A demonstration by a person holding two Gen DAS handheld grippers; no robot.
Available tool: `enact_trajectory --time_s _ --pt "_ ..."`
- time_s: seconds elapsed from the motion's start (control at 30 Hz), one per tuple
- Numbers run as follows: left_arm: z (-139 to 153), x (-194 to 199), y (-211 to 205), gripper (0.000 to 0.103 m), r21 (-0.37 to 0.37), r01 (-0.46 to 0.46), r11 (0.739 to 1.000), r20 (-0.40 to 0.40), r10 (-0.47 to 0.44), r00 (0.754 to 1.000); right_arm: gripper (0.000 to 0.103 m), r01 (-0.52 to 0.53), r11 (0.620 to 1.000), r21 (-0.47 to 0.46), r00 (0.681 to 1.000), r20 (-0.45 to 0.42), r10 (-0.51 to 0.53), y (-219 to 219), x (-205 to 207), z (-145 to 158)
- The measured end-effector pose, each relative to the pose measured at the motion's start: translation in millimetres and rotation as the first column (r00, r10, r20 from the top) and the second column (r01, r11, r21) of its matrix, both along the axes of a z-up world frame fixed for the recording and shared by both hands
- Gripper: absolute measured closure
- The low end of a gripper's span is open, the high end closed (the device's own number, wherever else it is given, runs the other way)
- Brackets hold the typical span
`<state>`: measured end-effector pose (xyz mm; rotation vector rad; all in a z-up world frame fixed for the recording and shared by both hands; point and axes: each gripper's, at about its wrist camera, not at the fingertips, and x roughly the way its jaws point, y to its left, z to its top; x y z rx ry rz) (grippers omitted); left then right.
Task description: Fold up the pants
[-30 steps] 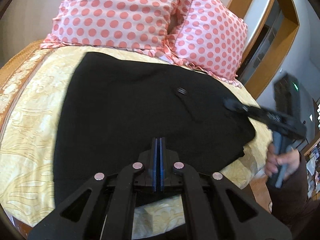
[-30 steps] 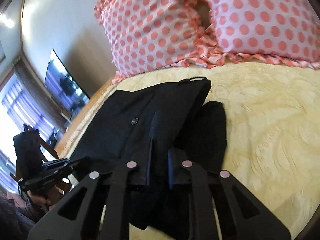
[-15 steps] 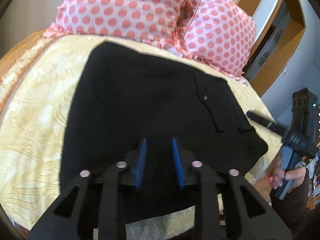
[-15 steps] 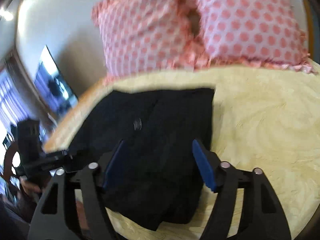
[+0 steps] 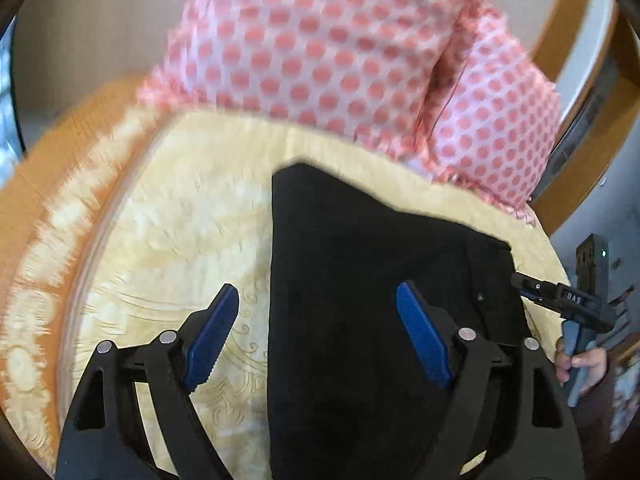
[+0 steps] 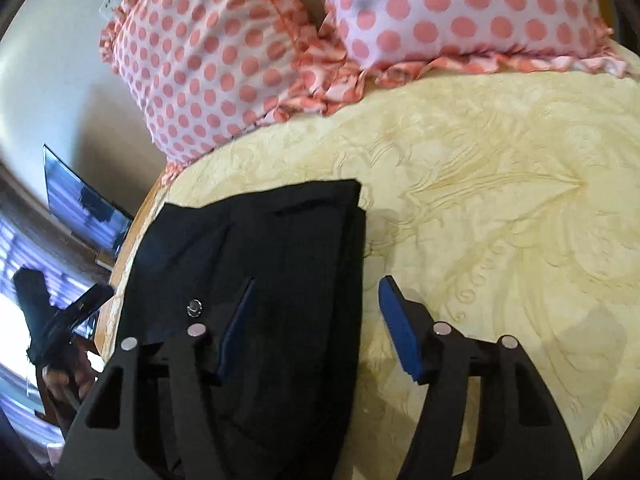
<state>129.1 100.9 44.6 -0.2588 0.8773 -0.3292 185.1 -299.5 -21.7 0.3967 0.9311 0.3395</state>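
Both wrist views looked down from close above the bed's near edge toward the pillows (image 5: 360, 72) at its head, sharing the black pants (image 5: 360, 280) between them.

Black linkage arms, silver rivets, blue ridged jaws.

Bed (image 6: 500, 208) with cream embossed cover; 2 pink polka-dot pillows (image 6: 224, 64) at its head edge against a pale wall (image 6: 60, 60). Wall-mounted screen (image 6: 80, 208) and bright window (image 6: 16, 320) beyond its side edge.
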Motion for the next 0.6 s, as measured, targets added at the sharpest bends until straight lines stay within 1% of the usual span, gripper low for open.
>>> enact_trajectory --time_s 0.1,0.2,0.23,0.27,0.3,0.33,0.37,0.4,0.47,0.53,0.6 --pt "-20 22 0 0.022 -0.030 0.018 0.999 -0.088 -0.020 0.996 0.040 -0.022 1.000 -0.018 0.999 0.024 0.022 6 -4 -2" --pt "-30 27 -7 0.022 -0.062 0.054 0.997 -0.118 -0.061 0.991 0.040 -0.056 0.998 -0.013 0.997 0.044 0.057 10 -7 -4" --pt "-34 29 -9 0.022 -0.081 0.069 0.994 -0.130 -0.079 0.988 0.048 -0.066 0.998 -0.014 0.997 0.051 0.066 9 -9 -3" --pt "-34 29 -11 0.026 -0.078 0.070 0.994 -0.122 -0.079 0.989 0.059 -0.073 0.997 -0.031 0.995 0.060 0.074 12 -10 -4" --pt "-33 29 -12 0.029 -0.074 0.073 0.995 -0.123 -0.081 0.989 0.062 -0.078 0.995 -0.059 0.993 0.087 0.083 15 -14 -3" --pt "-33 29 -14 0.036 -0.055 0.065 0.996 -0.124 -0.071 0.990 0.079 -0.095 0.994 -0.052 0.990 0.100 0.100 14 -16 -2" --pt "-32 28 -15 0.051 -0.044 0.058 0.997 -0.123 -0.063 0.990 0.086 -0.115 0.993 -0.025 0.987 0.114 0.117 15 -18 0" --pt "-31 26 -14 0.055 -0.038 0.058 0.998 -0.114 -0.062 0.992 0.088 -0.116 0.993 -0.033 0.985 0.128 0.119 16 -20 2" --pt "-29 24 -12 0.075 -0.051 0.071 0.996 -0.101 -0.076 0.992 0.091 -0.118 0.992 -0.041 0.982 0.141 0.122 18 -22 6" --pt "-25 20 -14 0.086 -0.050 0.084 0.995 -0.088 -0.088 0.992 0.093 -0.113 0.993 -0.038 0.981 0.151 0.118 18 -22 10" --pt "-19 18 -19 0.089 -0.020 0.086 0.996 -0.069 -0.087 0.994 0.094 -0.110 0.994 -0.027 0.979 0.168 0.113 19 -23 19"
